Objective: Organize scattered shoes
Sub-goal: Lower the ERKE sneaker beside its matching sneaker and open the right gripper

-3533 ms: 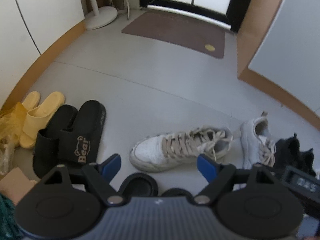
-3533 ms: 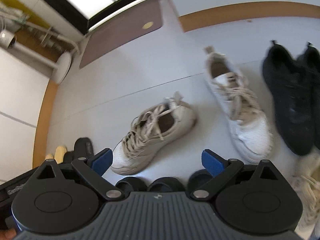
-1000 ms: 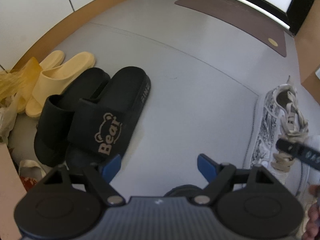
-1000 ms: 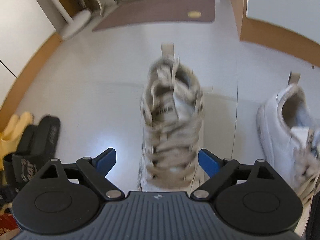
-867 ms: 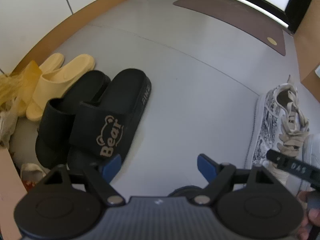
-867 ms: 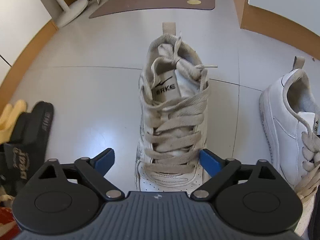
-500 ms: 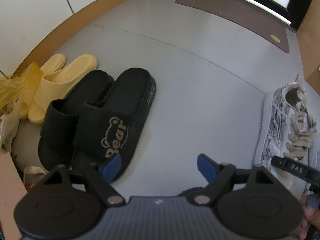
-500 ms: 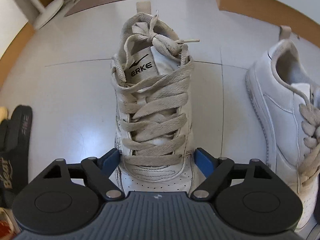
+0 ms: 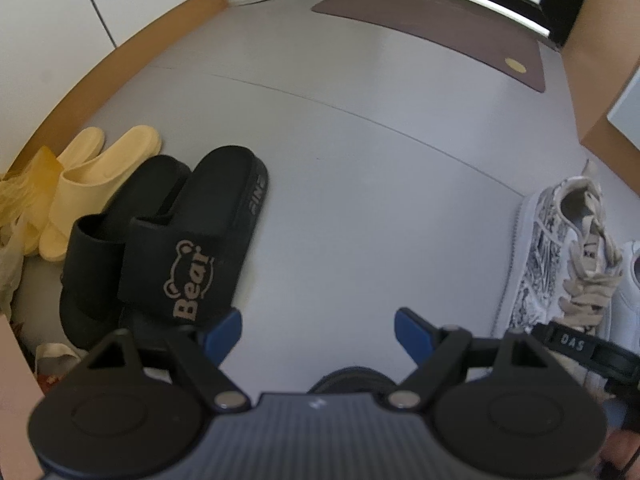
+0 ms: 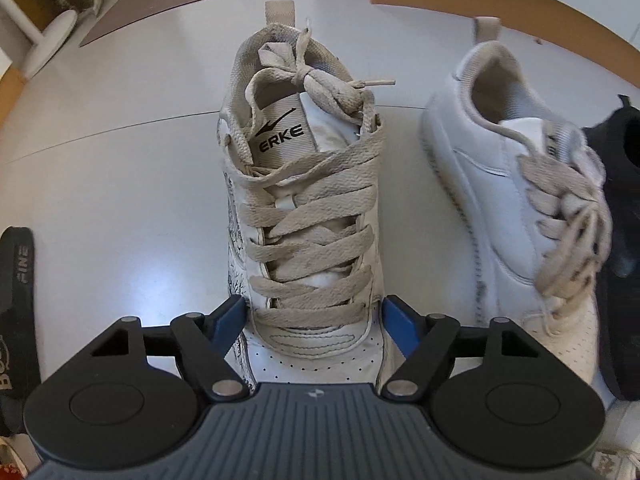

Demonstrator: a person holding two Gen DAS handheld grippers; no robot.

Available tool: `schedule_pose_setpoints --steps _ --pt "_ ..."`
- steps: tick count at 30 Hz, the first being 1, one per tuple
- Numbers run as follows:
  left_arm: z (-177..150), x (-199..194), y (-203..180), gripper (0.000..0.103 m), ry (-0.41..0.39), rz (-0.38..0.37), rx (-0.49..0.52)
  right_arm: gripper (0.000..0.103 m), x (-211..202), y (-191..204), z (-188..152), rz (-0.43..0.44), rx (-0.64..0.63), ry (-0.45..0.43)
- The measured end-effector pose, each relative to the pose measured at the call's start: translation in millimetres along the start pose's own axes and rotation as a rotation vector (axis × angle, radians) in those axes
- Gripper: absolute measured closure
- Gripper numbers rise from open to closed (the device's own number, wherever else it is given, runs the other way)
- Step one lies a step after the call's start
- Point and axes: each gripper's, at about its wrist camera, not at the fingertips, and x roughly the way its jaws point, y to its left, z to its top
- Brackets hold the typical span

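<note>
Right gripper [image 10: 313, 322]: jaws have just been closing around the forefoot of the laced white sneaker [image 10: 308, 216]. Blue pads sit right at both sides of the toe box; can't confirm they're pressing yet, so I read it as not clamped. Left gripper [image 9: 318, 330]: jaws spread wide, nothing between them, bare floor [image 9: 360, 184] underneath.

Sneaker sits upright at 12 o'clock from the right gripper, heel away, toe under the jaws. Its mate [image 10: 516, 216] is just beside it at 2 o'clock, black shoe [image 10: 624, 208] beyond that. In the left view, black slippers [image 9: 172, 252] at 10 o'clock, yellow ones [image 9: 96, 176] past them.

Handling guess: light, upper soft and squashy, sole stiff. Squeeze low across the sides near the sole, not on the laces [image 10: 316, 236]: those are loose and could snag. Forefoot hold means the heel may droop; midfoot would balance better.
</note>
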Motion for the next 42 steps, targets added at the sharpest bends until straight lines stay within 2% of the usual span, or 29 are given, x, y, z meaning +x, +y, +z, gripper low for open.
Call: schedule_pose_setpoints --steps 6,14,20,25,30,33,36,42 --pt "1 -3 -2 0.018 -0.005 -0.006 0.003 0.027 -4 -20 -6 -0.014 0.073 0.0" --pt "1 -1 -3 0.018 -0.003 -0.012 0.025 0.027 -4 -25 -6 -0.041 0.029 -0.02" --pt "3 2 6 0.018 0.012 -0.004 -0.025 0.027 -5 -26 -15 -0.057 0.056 0.004" --pt "2 -3 -4 0.018 -0.006 -0.005 0.017 0.027 -7 -31 -28 -0.078 0.11 0.028" --pt "1 -6 -12 0.018 -0.01 -0.02 0.044 0.029 -12 -37 -42 -0.072 0.132 0.026" --pt "2 -8 -13 0.018 -0.008 -0.023 0.051 0.029 -13 -33 -50 -0.059 0.078 0.019" --pt "4 -13 -14 0.018 -0.011 -0.021 0.048 0.029 -18 -40 -54 -0.044 0.095 0.039" --pt "4 -28 -18 0.017 -0.003 -0.031 0.045 0.028 -49 -57 -72 0.022 0.106 0.03"
